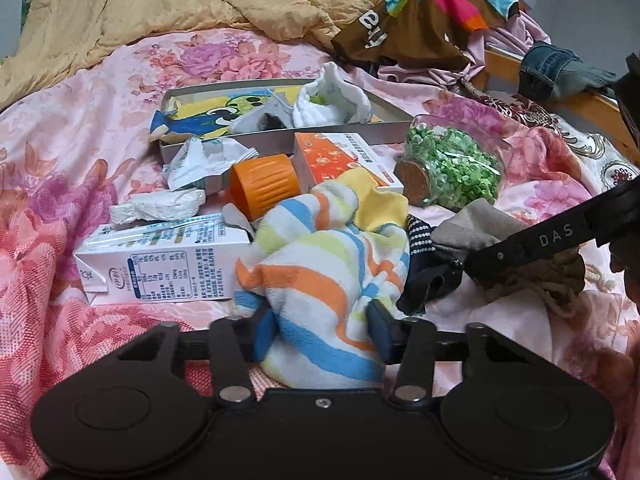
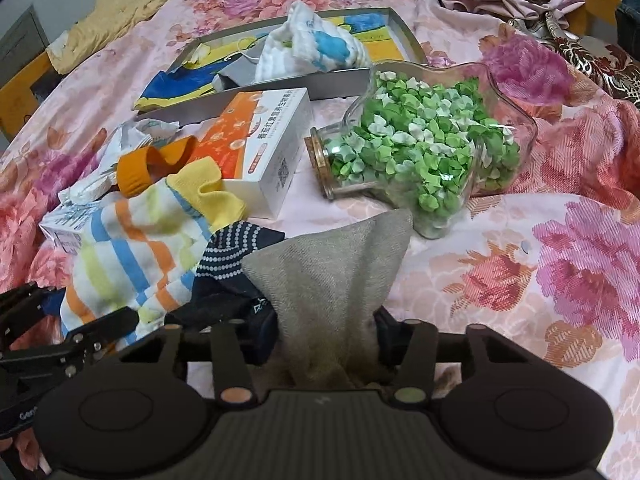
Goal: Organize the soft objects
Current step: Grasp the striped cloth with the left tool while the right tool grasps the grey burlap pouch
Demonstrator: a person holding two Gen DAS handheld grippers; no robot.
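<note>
My left gripper [image 1: 322, 330] is shut on a striped sock [image 1: 320, 264] with blue, orange and yellow bands, low on the flowered bedsheet. The sock also shows in the right wrist view [image 2: 132, 248]. My right gripper [image 2: 326, 338] is shut on a grey-brown cloth pouch [image 2: 336, 276], which also shows in the left wrist view [image 1: 476, 228]. A dark dotted sock [image 2: 236, 256] lies between the two. A silver tray [image 1: 280, 136] behind holds a white cloth [image 1: 332, 100] and a cartoon-printed cloth [image 1: 208, 114].
A milk carton [image 1: 168, 264], orange cap [image 1: 264, 184], orange-white box [image 2: 260, 148], crumpled wrappers [image 1: 200, 160] and a glass jar of green paper stars [image 2: 424, 148] lie around. Yellow quilt [image 1: 160, 4] and a clothes pile [image 1: 432, 12] lie at the back.
</note>
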